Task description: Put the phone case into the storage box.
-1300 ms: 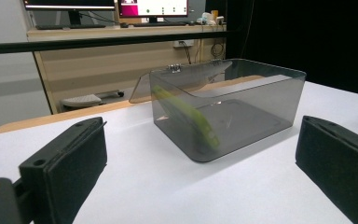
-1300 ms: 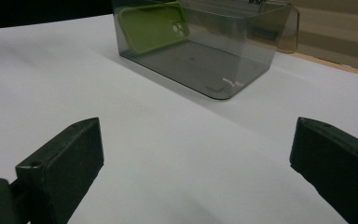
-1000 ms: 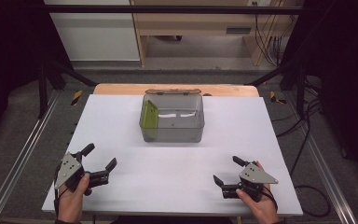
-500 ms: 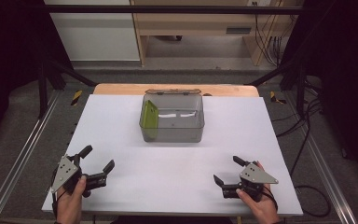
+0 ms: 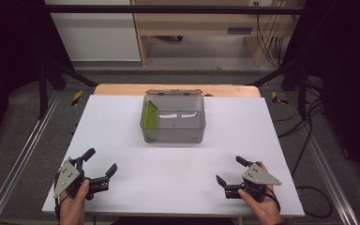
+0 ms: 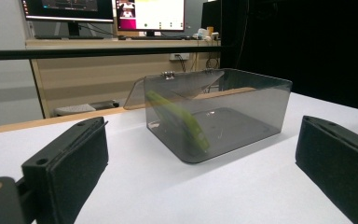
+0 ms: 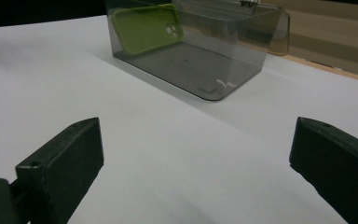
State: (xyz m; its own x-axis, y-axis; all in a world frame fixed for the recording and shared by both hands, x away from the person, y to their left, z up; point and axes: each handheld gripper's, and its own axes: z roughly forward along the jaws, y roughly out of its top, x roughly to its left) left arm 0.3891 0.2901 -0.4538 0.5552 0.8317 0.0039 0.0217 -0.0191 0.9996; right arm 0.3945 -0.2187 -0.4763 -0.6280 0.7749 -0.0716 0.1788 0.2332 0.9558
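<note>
Jaws on both sides stand wide apart with nothing between them. My left gripper (image 5: 98, 164) rests at the near left corner of the white counter (image 5: 122, 122), aimed forward and to the right. Ahead of it, toward the far middle, sits the clear grey box (image 5: 173, 119) with its hinged lid (image 5: 173, 92) tipped back. A green phone case (image 5: 149, 118) leans on edge against the box's left wall, its long axis running near to far, its camera cutout showing in the right gripper view. My right gripper (image 5: 229, 171) rests at the near right corner, aimed forward and to the left. Both sit well apart from the box; the case lies on the left side, so my left gripper seems slightly nearer. I read no brand or label; pale marks on the box floor may be glare.
</note>
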